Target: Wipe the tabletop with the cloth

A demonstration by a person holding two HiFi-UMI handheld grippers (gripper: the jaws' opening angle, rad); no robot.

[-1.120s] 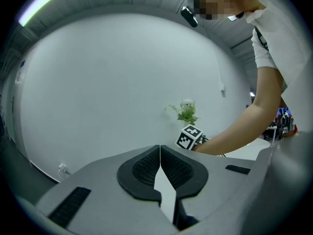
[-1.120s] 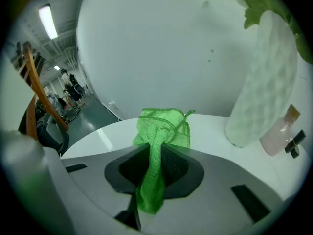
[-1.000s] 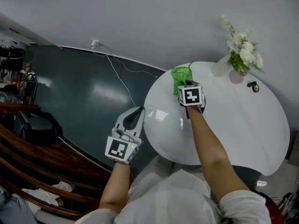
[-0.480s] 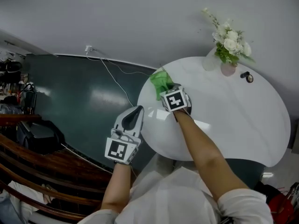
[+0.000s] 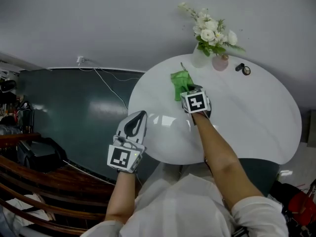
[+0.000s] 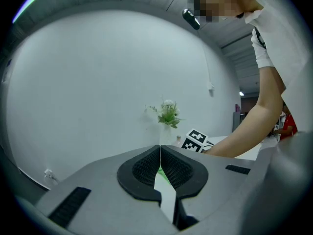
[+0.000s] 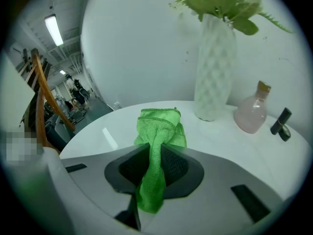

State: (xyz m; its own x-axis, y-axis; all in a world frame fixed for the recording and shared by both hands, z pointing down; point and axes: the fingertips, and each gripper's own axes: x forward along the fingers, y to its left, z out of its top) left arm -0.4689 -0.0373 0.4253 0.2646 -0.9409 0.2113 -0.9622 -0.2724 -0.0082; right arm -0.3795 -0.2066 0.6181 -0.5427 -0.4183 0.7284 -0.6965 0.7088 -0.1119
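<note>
Right gripper [image 7: 152, 153] clenched on the bunched end of the green cloth [image 7: 160, 126]; the rest lay flat on the white worktop [image 5: 247, 117]. Left gripper [image 6: 160, 151] closed, empty, held off the worktop's edge. Beyond the cloth stood a white vase [image 7: 212, 77] and a pink bottle [image 7: 252, 114].

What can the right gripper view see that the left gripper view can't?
Only the right gripper view: the green cloth pinched in the jaws of the right gripper, and a small black object on the table. Only the left gripper view: the shut, empty jaws of the left gripper, and the person's arm. Both: the vase of flowers and the table.
</note>
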